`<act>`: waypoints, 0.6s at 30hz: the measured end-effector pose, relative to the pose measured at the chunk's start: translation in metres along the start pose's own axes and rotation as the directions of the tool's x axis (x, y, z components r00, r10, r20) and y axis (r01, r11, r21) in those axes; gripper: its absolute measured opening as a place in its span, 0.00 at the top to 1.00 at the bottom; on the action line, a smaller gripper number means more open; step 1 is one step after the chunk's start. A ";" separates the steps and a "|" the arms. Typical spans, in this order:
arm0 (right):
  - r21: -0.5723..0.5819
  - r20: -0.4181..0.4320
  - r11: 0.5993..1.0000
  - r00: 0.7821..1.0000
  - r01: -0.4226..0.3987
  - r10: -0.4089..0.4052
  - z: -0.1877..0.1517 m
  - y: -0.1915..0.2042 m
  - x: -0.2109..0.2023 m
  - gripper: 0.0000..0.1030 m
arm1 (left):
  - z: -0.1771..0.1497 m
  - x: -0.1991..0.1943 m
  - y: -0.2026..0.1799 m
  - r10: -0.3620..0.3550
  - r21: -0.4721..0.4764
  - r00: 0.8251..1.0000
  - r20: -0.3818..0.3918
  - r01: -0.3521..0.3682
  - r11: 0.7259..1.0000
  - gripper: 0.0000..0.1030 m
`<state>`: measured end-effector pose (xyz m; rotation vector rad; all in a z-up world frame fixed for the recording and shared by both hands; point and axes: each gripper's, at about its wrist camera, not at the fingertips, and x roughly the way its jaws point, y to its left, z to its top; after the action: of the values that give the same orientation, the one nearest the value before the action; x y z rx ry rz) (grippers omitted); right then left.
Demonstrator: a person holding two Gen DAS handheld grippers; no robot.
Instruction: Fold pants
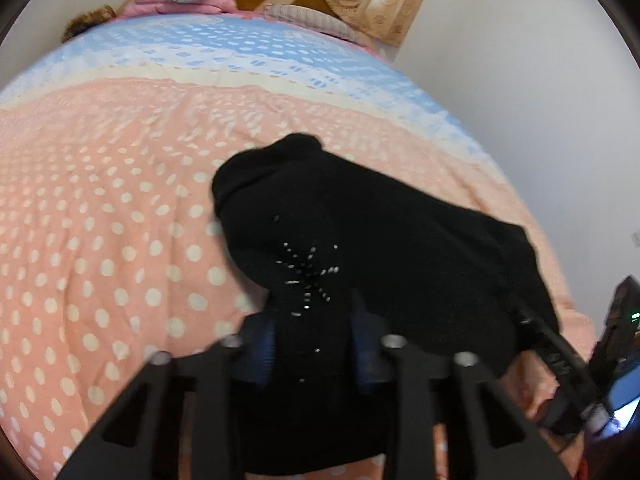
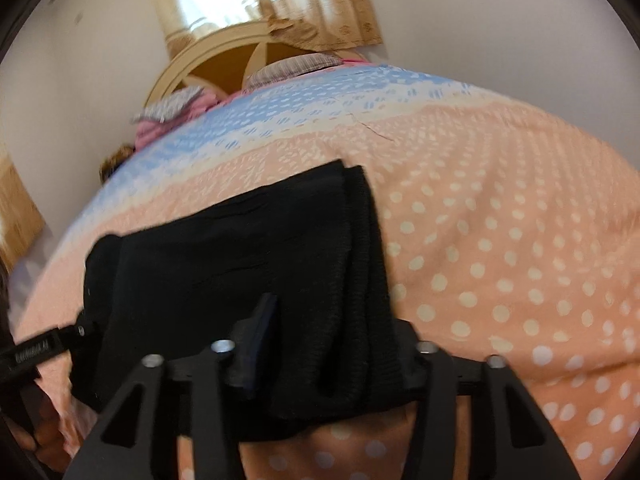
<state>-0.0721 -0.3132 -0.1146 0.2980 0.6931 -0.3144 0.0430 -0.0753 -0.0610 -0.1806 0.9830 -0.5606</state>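
Both claws are gripping the black pants (image 1: pixel 360 232) lying near the bedspread's (image 1: pixel 100 200) near edge: left gripper (image 1: pixel 314 344) and right gripper (image 2: pixel 332 344) are each clamping bunched cloth.

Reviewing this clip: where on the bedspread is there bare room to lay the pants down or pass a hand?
Bare dotted bedspread lies open beside the black pants toward the pillows, and on the pants' ribbed-edge side in the right wrist view. The near edge is crowded: the left claw and right claw both grip cloth there.
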 end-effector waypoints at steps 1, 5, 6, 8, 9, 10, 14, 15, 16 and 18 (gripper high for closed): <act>-0.042 0.000 0.999 1.000 0.028 -0.028 0.002 0.007 -0.003 0.66 | 0.001 -0.004 0.001 -0.008 0.001 1.000 0.005 0.008 1.000 0.76; -0.135 0.060 0.987 0.995 0.090 -0.082 0.008 0.032 -0.027 0.74 | 0.008 -0.022 -0.002 -0.013 0.045 0.998 0.055 0.010 0.999 0.77; -0.144 0.080 0.986 0.994 0.090 -0.079 0.011 0.037 -0.033 0.74 | 0.010 -0.026 -0.002 -0.019 0.048 0.998 0.062 0.016 0.999 0.77; -0.188 0.123 0.978 0.990 0.094 -0.071 0.016 0.054 -0.046 0.74 | 0.015 -0.034 -0.001 -0.021 0.064 0.997 0.075 0.017 0.998 0.77; -0.205 0.136 0.975 0.989 0.084 -0.057 0.020 0.061 -0.052 0.74 | 0.016 -0.037 -0.001 -0.016 0.073 0.997 0.080 0.010 0.997 0.78; -0.218 0.145 0.973 0.988 0.077 -0.046 0.023 0.068 -0.056 0.74 | 0.018 -0.040 0.000 -0.010 0.082 0.996 0.086 0.003 0.997 0.78; -0.262 0.187 0.963 0.982 0.058 -0.008 0.033 0.094 -0.065 0.74 | 0.029 -0.060 0.017 -0.001 0.064 0.991 0.134 -0.008 0.998 0.80; -0.268 0.192 0.962 0.981 0.051 0.002 0.035 0.099 -0.065 0.74 | 0.034 -0.064 0.026 -0.001 0.043 0.990 0.139 -0.005 0.999 0.80; -0.272 0.192 0.962 0.981 0.040 0.014 0.038 0.104 -0.063 0.74 | 0.036 -0.067 0.031 0.006 0.032 0.989 0.146 -0.011 0.999 0.80; -0.278 0.184 0.961 0.982 0.011 0.042 0.042 0.115 -0.057 0.74 | 0.043 -0.074 0.045 0.048 0.014 0.983 0.175 -0.051 0.999 0.80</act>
<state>-0.0458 -0.2139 -0.0272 0.0048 0.5389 -0.2233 0.0638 -0.0026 -0.0006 -0.1851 0.8095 -0.4992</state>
